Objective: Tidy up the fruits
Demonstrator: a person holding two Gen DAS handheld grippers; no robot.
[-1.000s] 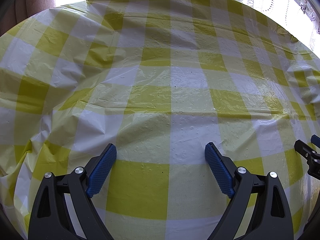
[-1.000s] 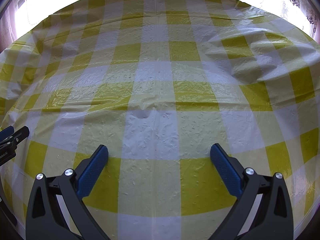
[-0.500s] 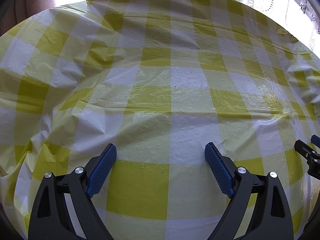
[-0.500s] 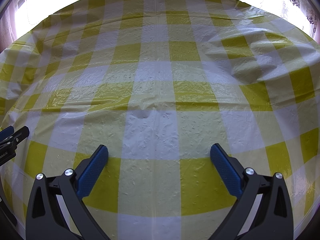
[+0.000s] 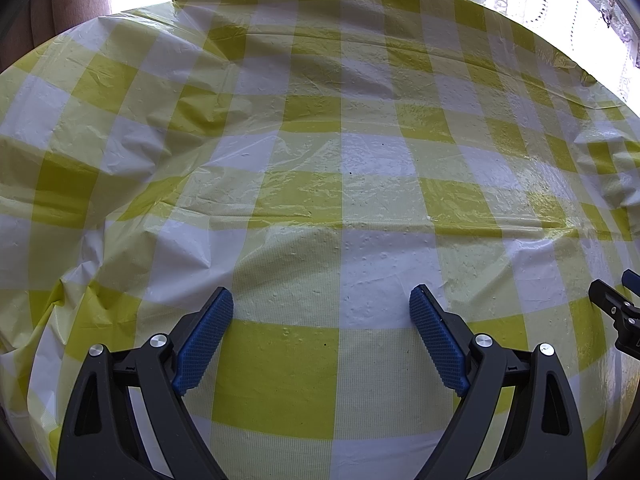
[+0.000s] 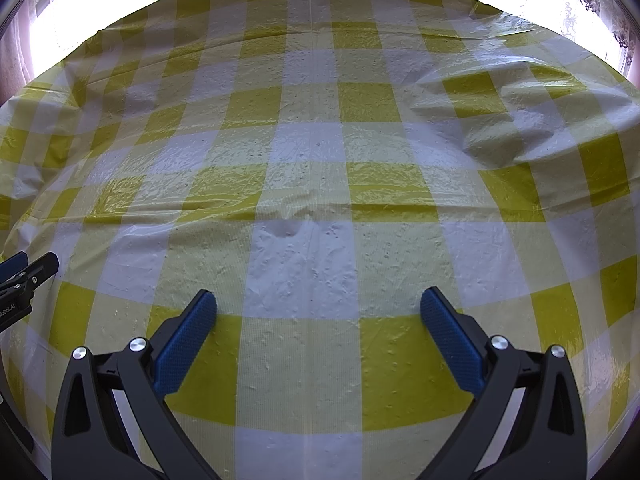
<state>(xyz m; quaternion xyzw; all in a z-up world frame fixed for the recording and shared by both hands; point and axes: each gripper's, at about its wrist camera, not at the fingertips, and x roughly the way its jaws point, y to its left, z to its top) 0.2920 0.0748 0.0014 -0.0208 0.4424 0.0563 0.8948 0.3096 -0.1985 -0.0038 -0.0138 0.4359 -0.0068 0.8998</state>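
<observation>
No fruit or container in view on yellow-checked tablecloth (image 5: 340, 200) — sorting seemingly not begun; left gripper (image 5: 322, 304) and right gripper (image 6: 319, 304) spread wide, empty.

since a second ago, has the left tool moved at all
No. The left tool sits over the same squares of the checked tablecloth, still wide open.
</observation>
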